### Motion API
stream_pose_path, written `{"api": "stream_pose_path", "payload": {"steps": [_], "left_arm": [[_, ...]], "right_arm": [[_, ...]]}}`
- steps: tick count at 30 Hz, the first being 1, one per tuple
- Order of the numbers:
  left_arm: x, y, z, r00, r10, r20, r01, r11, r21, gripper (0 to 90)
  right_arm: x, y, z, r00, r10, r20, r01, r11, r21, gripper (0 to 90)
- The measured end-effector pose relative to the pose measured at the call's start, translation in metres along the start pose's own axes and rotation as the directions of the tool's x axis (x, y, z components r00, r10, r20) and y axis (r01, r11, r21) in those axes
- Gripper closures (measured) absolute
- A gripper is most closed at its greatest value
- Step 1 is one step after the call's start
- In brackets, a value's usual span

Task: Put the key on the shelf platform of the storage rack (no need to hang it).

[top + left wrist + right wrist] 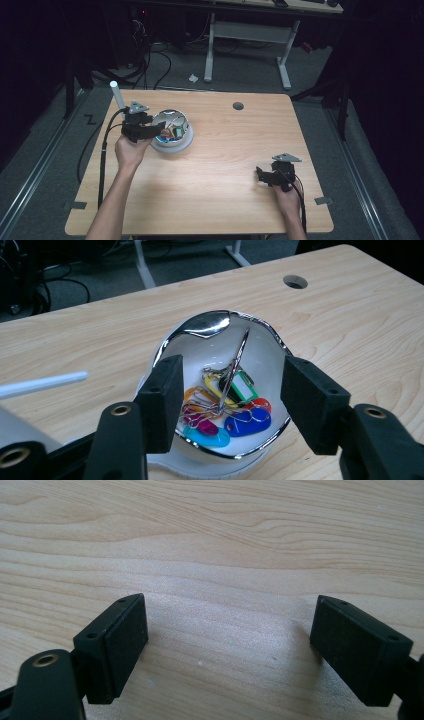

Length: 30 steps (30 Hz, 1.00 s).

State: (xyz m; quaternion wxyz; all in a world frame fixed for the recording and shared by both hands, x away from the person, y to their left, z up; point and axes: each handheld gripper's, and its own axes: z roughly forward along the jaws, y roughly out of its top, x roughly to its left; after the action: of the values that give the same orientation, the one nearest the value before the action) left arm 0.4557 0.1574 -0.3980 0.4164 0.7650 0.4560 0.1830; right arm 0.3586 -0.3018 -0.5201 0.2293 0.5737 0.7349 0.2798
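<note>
A white bowl [173, 145] with a shiny chrome rim [210, 324] stands on the left half of the wooden table. Inside it lies a heap of coloured key tags [235, 412] on wire rings, also seen from above as key tags [173, 131]. My left gripper [159, 131] hovers at the bowl's left rim. In the left gripper view the left gripper [232, 375] is open, its jaws standing wide on either side of the bowl with nothing between the pads. My right gripper [262, 175] rests low at the table's right front. It is open over bare wood, as the right gripper view [230, 625] shows.
A white rod [117, 95] sticks up beside the left hand, and appears in the left gripper view as a white rod [42, 384]. A round cable hole [238, 106] sits near the table's far edge. Beyond the table stands a desk frame [247, 35] amid floor cables.
</note>
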Motion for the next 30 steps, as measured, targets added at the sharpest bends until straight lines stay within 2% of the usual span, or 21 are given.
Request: {"api": "stream_pose_path", "payload": {"steps": [4,22,30], "left_arm": [[0.002,-0.003,-0.010,0.9998,-0.022,0.003,0.022,0.9996,-0.019,41.3],[0.005,-0.016,-0.045,0.9987,-0.051,-0.002,0.051,0.9965,-0.066,37.2],[0.005,-0.024,-0.056,0.9981,-0.061,-0.006,0.061,0.9956,-0.071,36.0]], "right_arm": [[0.000,0.000,0.000,1.0000,0.000,0.000,0.000,1.000,0.000,15.5],[0.000,0.000,0.000,1.0000,0.000,0.000,0.000,1.000,0.000,15.5],[0.000,0.000,0.000,1.0000,0.000,0.000,0.000,1.000,0.000,15.5]]}}
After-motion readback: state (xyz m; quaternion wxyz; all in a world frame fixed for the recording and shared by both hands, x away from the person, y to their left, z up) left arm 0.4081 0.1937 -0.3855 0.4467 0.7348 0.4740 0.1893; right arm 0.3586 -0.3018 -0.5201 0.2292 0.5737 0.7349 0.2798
